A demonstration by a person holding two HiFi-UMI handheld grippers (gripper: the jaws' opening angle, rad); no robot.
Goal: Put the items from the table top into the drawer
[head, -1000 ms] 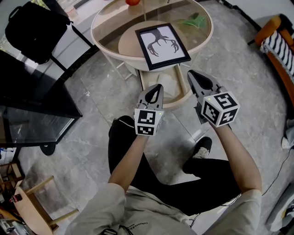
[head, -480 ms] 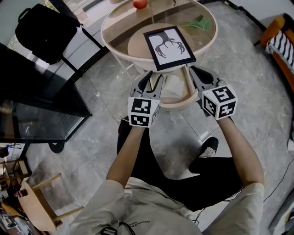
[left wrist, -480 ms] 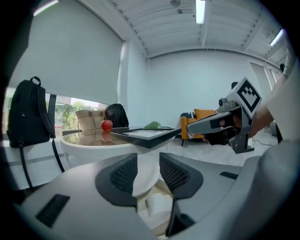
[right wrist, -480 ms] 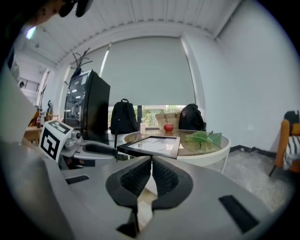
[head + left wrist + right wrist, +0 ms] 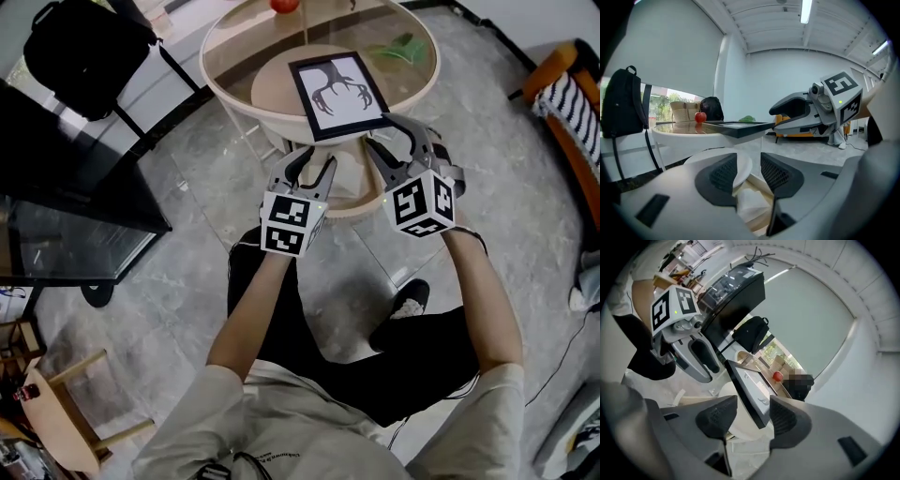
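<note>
We see: picture frame (image 5: 337,94) flat on round surface (image 5: 223,82), long axis pointing away, near corner overhanging | right gripper (image 5: 386,136) nearer, fingers opening around that corner (no contact yet) | left gripper (image 5: 311,167) fingers opening, empty, beside open drawer (image 5: 349,183).

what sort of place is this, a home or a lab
Likely a living-room style space, possibly staged: a round glass-topped coffee table holding a framed picture, a marble-look tiled floor, and an orange-framed seat with a striped cushion.
</note>
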